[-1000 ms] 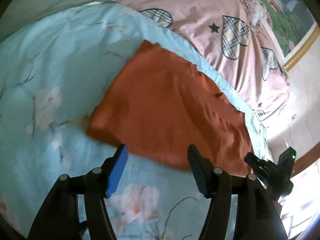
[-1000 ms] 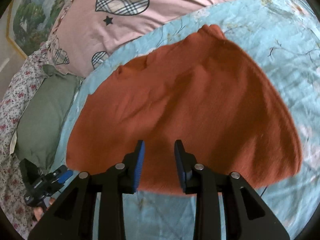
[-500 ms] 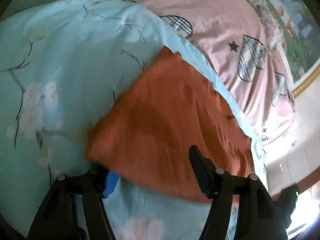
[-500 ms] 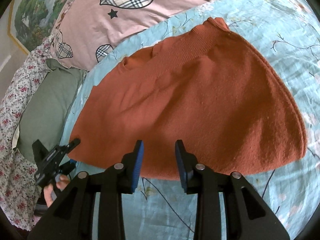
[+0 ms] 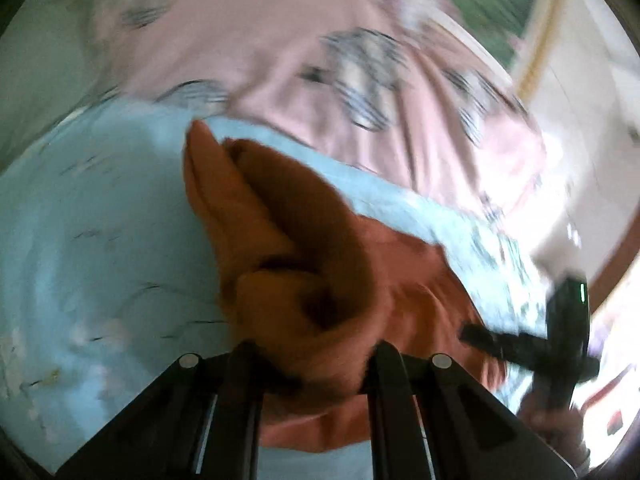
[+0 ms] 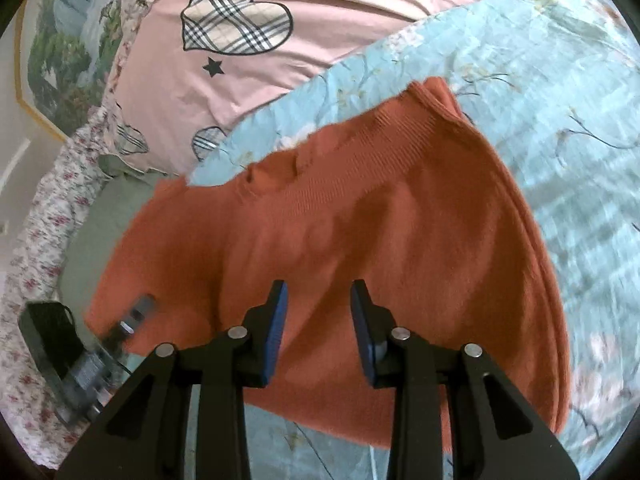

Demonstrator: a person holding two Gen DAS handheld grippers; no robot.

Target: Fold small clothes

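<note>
The orange garment (image 6: 360,220) lies on the blue floral sheet (image 6: 560,80), below a pink pillow (image 6: 320,20). The left gripper (image 5: 316,344) has just been closing and now pinches a bunched corner of the garment, lifting it into a raised fold; this view is blurred. The right gripper (image 6: 318,320) hovers over the garment's near edge, jaws parted with nothing between them.
</note>
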